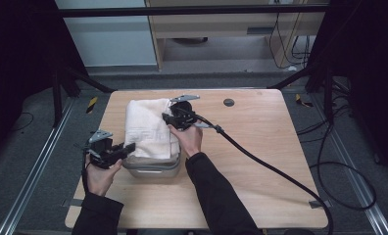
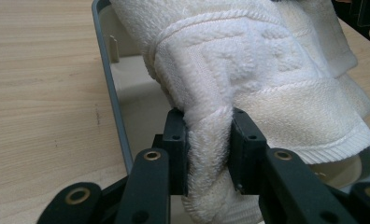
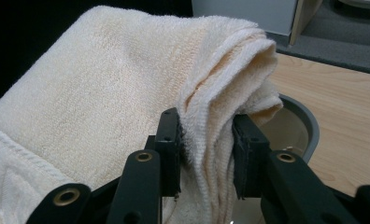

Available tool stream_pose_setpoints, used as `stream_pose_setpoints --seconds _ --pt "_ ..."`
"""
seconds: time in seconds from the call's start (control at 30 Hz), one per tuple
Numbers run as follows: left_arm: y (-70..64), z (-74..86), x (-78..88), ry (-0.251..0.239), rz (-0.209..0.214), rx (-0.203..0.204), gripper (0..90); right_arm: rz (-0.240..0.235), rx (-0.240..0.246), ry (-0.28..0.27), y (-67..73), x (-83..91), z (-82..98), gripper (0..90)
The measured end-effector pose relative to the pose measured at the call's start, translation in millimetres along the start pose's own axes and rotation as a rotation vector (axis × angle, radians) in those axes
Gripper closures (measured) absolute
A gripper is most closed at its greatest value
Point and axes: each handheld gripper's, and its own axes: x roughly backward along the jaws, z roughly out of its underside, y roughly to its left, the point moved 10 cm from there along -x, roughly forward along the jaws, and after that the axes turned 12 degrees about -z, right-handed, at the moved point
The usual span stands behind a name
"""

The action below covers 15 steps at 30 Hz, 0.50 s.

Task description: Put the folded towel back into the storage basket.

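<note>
Both grippers are on the towel (image 1: 147,128) here, and it looks like a two-point carry over the grey tub (image 1: 153,168), which sits on the wooden table (image 1: 260,161) toward its near left part. The left gripper (image 1: 128,148) has its jaws pinched down on a thick bunched fold at the towel's near-left edge; in the left gripper view the terry is squeezed tight between the two black jaws, closed as far as the cloth allows, right over the tub's grey rim (image 2: 109,88). The right gripper (image 1: 166,117) does the same at the far-right side of the towel, its jaws clamped on a stack of folded layers, with the tub's rounded corner (image 3: 309,122) showing just behind and below the cloth. Why two opposite grips? My read is that holding opposite edges keeps the folded bundle from unrolling and lets it hang level above the tub's opening. The towel drapes over the tub and hides most of the inside from above; its far part reaches beyond the tub's far rim. Whether it's going in or coming out, I can't tell. The patterned band faces up toward the near side of the tub.
</note>
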Motion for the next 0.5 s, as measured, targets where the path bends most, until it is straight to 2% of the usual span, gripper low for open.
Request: stream_pose_setpoints --seconds 0.27,0.5 --pt "1.6 6.5 -7.5 0.031 -0.006 -0.012 70.5 0.005 -0.016 0.016 -4.8 -5.7 11.1 67.6" --pt "4.1 12.6 -13.9 0.061 -0.019 -0.023 70.5 0.017 -0.010 0.036 -7.5 -12.9 21.8 67.5"
